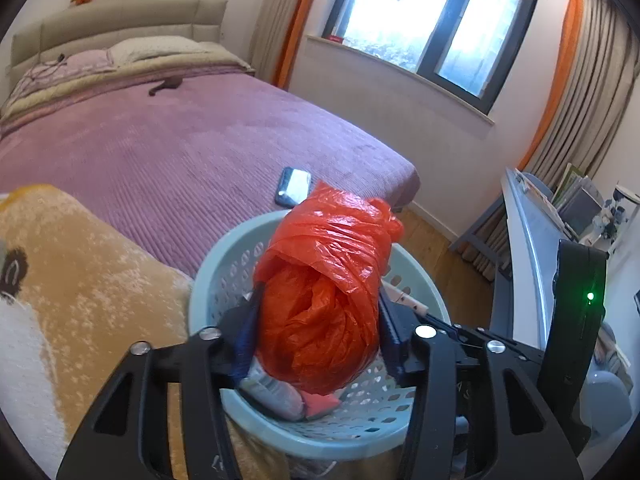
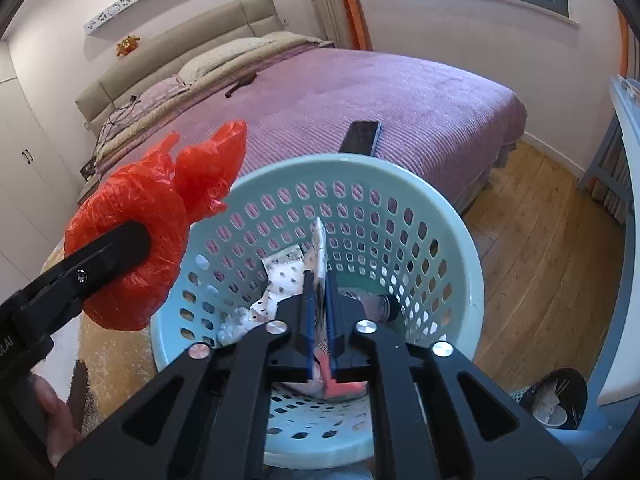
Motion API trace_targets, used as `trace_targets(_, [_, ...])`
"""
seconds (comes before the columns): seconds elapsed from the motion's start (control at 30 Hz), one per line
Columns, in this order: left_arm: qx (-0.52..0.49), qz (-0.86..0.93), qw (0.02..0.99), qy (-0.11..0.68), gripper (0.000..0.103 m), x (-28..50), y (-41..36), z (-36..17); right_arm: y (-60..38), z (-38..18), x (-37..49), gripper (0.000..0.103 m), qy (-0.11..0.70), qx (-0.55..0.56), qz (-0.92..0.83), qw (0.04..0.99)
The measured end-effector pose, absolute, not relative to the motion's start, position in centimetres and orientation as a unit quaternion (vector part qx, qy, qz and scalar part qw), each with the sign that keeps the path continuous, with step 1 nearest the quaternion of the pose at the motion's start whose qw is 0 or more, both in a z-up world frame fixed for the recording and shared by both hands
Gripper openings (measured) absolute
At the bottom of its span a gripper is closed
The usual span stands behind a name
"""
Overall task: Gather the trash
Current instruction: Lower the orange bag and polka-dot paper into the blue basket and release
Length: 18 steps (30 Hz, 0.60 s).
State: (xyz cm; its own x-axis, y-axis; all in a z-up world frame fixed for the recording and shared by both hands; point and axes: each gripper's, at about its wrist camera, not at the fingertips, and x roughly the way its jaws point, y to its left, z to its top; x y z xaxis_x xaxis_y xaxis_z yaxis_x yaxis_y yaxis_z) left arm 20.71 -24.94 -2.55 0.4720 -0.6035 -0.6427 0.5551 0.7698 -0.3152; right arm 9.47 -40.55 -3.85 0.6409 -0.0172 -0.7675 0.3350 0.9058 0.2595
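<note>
Left tongs (image 1: 318,316) grasp a balled-up orange plastic bag (image 1: 320,296), finger pads pressed into both its sides. In the left wrist view the bag sits mid-frame, directly over the mouth of the pale blue perforated basket (image 1: 216,276). In the right wrist view the same bag (image 2: 132,248) shows at centre left, above and just outside the basket rim (image 2: 440,208), so it looks not quite centred over the opening. The bag's knotted ears point away from the camera toward the purple bed (image 1: 160,148).

Right tongs (image 2: 318,308) sit lower centre of their frame, pointing down into the basket, jaws nearly closed with a thin flat packet or card (image 2: 320,248) between the blue pads; it stands on edge, its long axis running away from the camera. Whether the pads really press on it, I cannot tell.

More rubbish already lies at the basket bottom: white spotted paper (image 2: 280,284) and a small bottle (image 2: 380,304).

Judgement: both tongs are at drop position. The right is deeper inside and nearer to letting go, while the left likely needs a slight shift toward frame right before release.
</note>
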Motion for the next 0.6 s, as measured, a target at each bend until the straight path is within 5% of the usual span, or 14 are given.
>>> trace_targets(0.03, [-0.034, -0.341, 0.855, 0.39, 0.054, 20.7, -24.9, -2.7, -40.7, -4.0, 9.5, 0.013, 0.414, 0.194, -0.101, 0.884])
trace_targets(0.17, [-0.045, -0.347, 0.847, 0.4, 0.063, 20.5, -24.5, -3.4, -41.6, -4.1, 8.5, 0.055, 0.406, 0.202, -0.131, 0.881])
trace_targets(0.3, [-0.065, -0.353, 0.844, 0.399, 0.077, 20.4, -23.3, -3.3, -42.0, -4.0, 7.9, 0.055, 0.401, 0.215, -0.131, 0.881])
trace_targets(0.6, [-0.086, -0.361, 0.851, 0.371, 0.08, 18.5, -19.3, -1.1, -39.9, -1.8, 7.6, 0.055, 0.386, 0.206, -0.103, 0.893])
